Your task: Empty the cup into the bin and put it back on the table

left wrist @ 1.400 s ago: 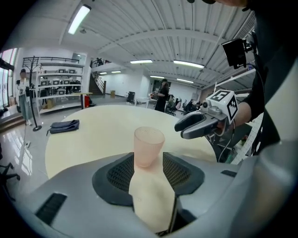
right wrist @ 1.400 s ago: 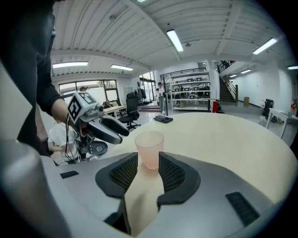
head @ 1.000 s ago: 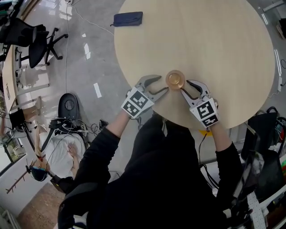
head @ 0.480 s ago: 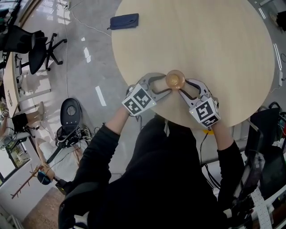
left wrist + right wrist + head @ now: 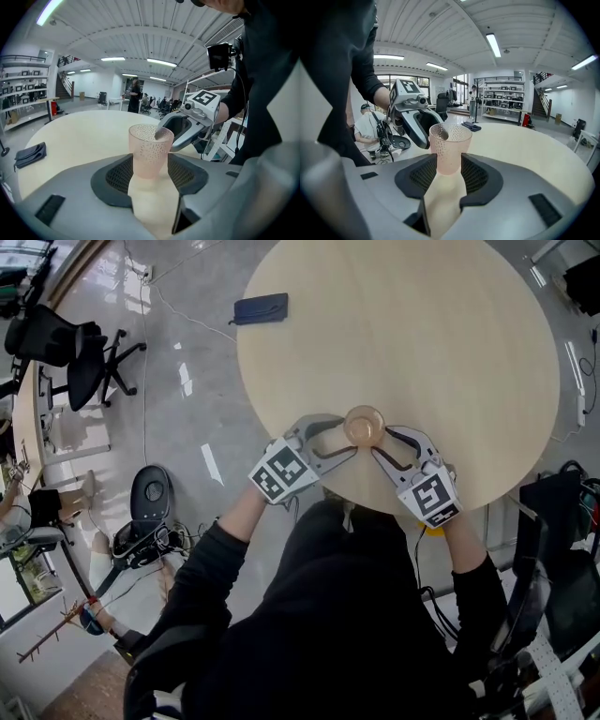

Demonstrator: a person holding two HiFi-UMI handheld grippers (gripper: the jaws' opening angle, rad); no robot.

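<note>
Nearest the person, the left gripper (image 5: 347,435) and the right gripper (image 5: 380,440) are both spreading wider than a second ago: their jaws have just been opening. Each gripper is standing open now. The cup (image 5: 364,425) is showing in the gap at the tips of both, with no pad clamping it. It is staying where it stood a second ago, flanked by the two grippers as before.

The grippers' shells are looking smooth, grey and rounded, and each is carrying a cube with black-and-white square markers. Their pads (image 5: 117,176) are showing as black, finely ribbed and curved.

The cup is appearing as translucent pale pink, dimpled all over, with a round rim and walls tapering toward a narrower base. It is standing upright on the table (image 5: 422,343), just inside the edge closest to the person. Its long axis is running vertically and its mouth is facing up.

The table is spreading out as a round, pale wood-grain top. A flat, dark blue rectangular pouch (image 5: 261,307) is lying at its far left edge, well apart from the cup. Beyond it, a black office chair (image 5: 80,343) is standing on the glossy grey floor (image 5: 187,427).
</note>
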